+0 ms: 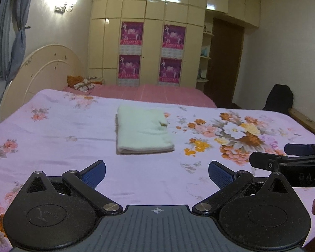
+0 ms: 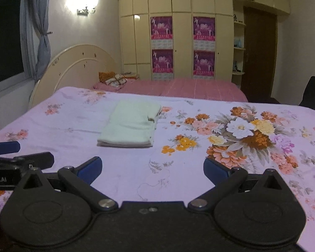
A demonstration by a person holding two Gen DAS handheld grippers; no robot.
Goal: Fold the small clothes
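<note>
Two beds fill the room: a near bed [image 1: 52,130] under a lilac floral sheet and, beyond it, a second bed [image 1: 157,93] in pink against the cream wardrobe [image 1: 149,42]. The near bed serves as the work surface, its sheet pulled fairly flat, which suits folding. On it, toward the middle and slightly left of the large flower print [image 1: 239,132], lies the pale green garment [image 1: 141,131], already doubled into a compact rectangle with layered edges showing along its near side; judged from that shape, the folding looks largely done. A small brownish spot shows at its right edge, too small to identify.

Open sheet surrounds the garment on every side, so there is room to approach from the near edge or either flank; the far edge of the bed and the wooden frame [image 1: 306,121] at far right are the limits.

Both tools hover short of the cloth, nothing gripped. The left tongs [image 1: 156,173] stand spread wide, blue pads apart. The right tongs [image 2: 152,167] are likewise spread and empty, beside the left pair and well clear of the garment.
</note>
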